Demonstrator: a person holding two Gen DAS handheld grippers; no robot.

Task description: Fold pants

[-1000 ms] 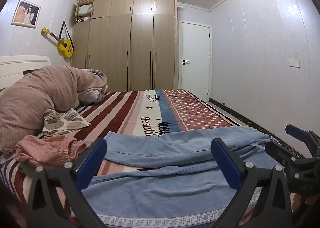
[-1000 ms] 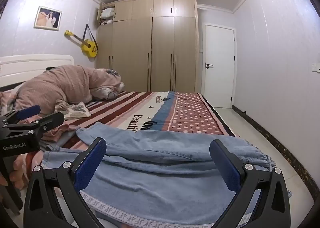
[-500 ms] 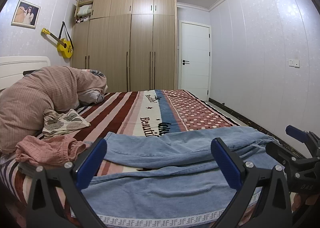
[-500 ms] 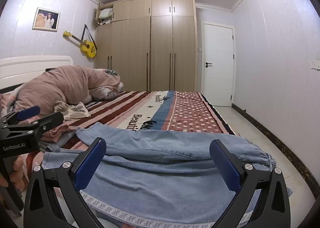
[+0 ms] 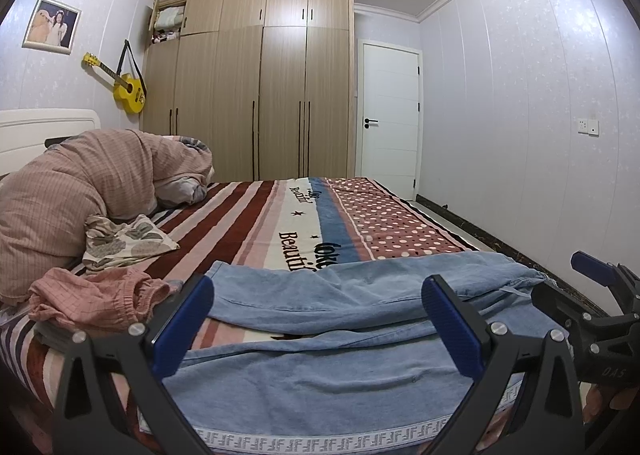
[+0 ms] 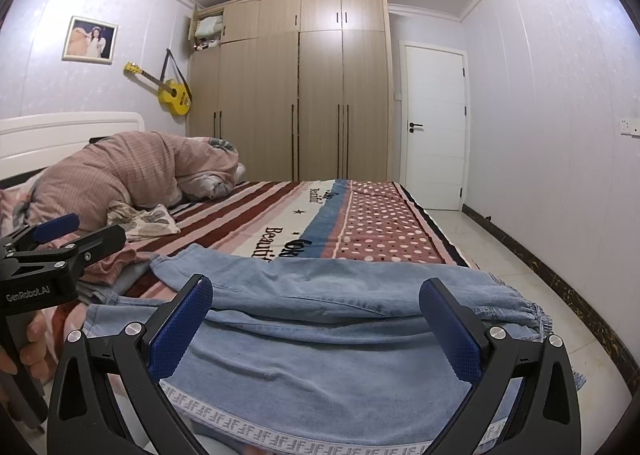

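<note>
Left gripper [image 5: 316, 329]: fingers spread wide, blue pads [image 5: 182, 325] facing each other, nothing between them; poised over the near edge of the bed [image 5: 256, 211]. Right gripper [image 6: 316, 329]: likewise wide apart and empty, poised over the same near edge, toward the bed's right-hand corner; it also shows at the right margin of the left wrist view, as the left gripper shows at the left margin of the right wrist view with a hand [image 6: 34, 351] on its grip. Pants [image 5: 352, 339]: light blue denim, lying crosswise along the near edge of the bed beneath both grippers, one leg draped over the other, gathered cuffs [image 6: 520, 317] toward the right-hand corner, a white patterned band [image 6: 320, 433] nearest the cameras. Bed cover: striped maroon and pink, with a lettered white panel, a blue strip and a dotted red section. Pink checked garment [image 5: 96, 297]: crumpled, near the left end of the pants. Leaf-print cloth [image 5: 124, 241]: beyond it. Pink quilt [image 5: 76, 191]: heaped at the headboard end. Wardrobe [image 5: 260, 87], white door [image 5: 390, 119], yellow guitar [image 5: 124, 89] and framed picture [image 5: 50, 25]: along the far and left walls.
</note>
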